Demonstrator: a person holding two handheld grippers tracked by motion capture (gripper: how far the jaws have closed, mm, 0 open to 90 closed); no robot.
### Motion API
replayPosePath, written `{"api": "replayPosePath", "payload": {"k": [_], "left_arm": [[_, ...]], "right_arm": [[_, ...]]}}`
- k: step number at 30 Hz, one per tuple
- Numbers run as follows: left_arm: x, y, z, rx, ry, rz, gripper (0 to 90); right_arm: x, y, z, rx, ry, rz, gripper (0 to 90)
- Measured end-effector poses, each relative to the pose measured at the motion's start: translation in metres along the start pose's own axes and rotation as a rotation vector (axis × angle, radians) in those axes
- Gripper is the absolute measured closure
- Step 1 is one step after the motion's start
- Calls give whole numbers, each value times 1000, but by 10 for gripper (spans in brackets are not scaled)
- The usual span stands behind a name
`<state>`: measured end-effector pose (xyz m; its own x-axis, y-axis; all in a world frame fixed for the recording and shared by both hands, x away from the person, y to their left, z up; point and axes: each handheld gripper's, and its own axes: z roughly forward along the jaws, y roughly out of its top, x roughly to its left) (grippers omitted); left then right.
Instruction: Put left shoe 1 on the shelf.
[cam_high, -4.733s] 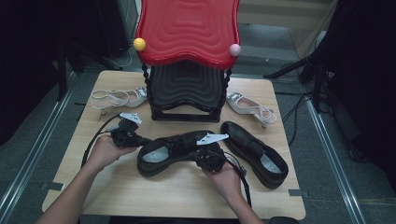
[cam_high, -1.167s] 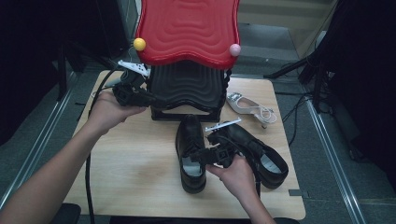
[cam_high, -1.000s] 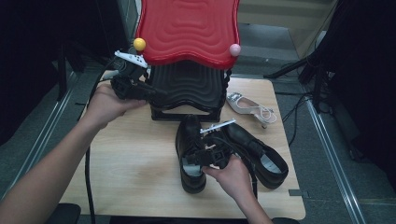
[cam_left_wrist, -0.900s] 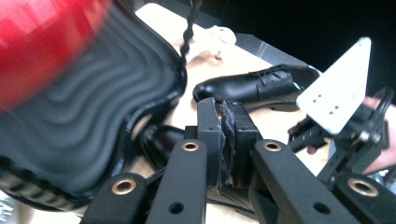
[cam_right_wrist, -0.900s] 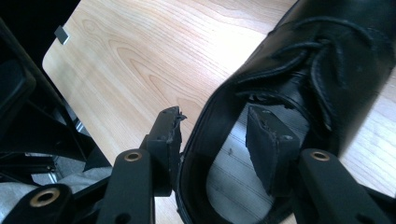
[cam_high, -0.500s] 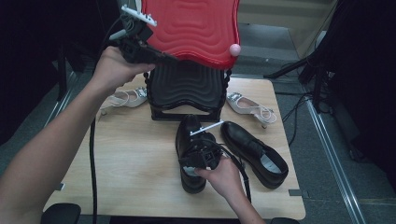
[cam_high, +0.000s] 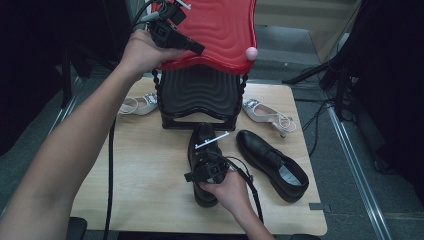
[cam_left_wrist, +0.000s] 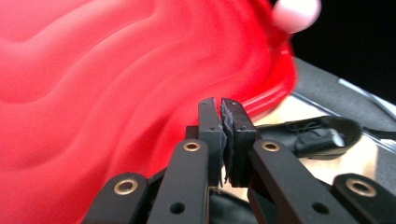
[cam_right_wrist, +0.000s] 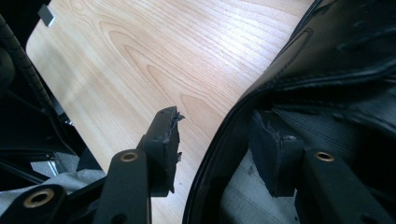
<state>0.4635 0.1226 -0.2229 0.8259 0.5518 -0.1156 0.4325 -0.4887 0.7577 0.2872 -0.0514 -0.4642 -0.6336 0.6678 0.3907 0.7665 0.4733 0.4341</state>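
Observation:
A black leather shoe (cam_high: 202, 136) lies toe-first toward the rack in the middle of the table. My right gripper (cam_high: 206, 167) stands over its heel end. In the right gripper view the right gripper (cam_right_wrist: 215, 119) is open astride the shoe's side wall (cam_right_wrist: 336, 56), one pad inside and the other outside, clear of the leather. My left gripper (cam_high: 198, 49) is raised against the red wavy top shelf (cam_high: 225, 25). In the left gripper view the left gripper (cam_left_wrist: 220, 105) is shut on nothing, over the red shelf (cam_left_wrist: 93, 93).
A second black shoe (cam_high: 272, 160) lies to the right. Pale sandals lie left (cam_high: 137, 104) and right (cam_high: 267, 112) of the rack's black lower shelf (cam_high: 200, 90). A pink knob (cam_high: 251, 52) caps the rack's front right post. The wooden table (cam_high: 145, 165) shows bare at front left.
My left hand has risen from the rack's left side up to the red top shelf and now covers the yellow knob. My right gripper has crept a little along the middle shoe.

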Motion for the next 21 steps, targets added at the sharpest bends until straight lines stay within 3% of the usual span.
{"api": "replayPosePath", "payload": {"k": [4, 8, 11, 15, 18, 21], "left_arm": [[6, 0, 4, -19, -14, -28, 873], [8, 0, 6, -22, -8, -27, 875], [7, -1, 6, -30, -7, -25, 876], [7, -2, 7, -35, 2, -32, 876], [6, -2, 7, -35, 22, -21, 884], [6, -3, 8, -37, 24, -17, 888]], "right_arm": [[0, 2, 7, 16, -15, 13, 543], [-5, 4, 14, 51, -29, 45, 560], [-3, 6, 23, 79, -82, 52, 616], [-4, 5, 24, 78, -85, 68, 672], [-6, 5, 21, 80, -95, 63, 789], [-7, 4, 17, 76, -89, 62, 803]]}}
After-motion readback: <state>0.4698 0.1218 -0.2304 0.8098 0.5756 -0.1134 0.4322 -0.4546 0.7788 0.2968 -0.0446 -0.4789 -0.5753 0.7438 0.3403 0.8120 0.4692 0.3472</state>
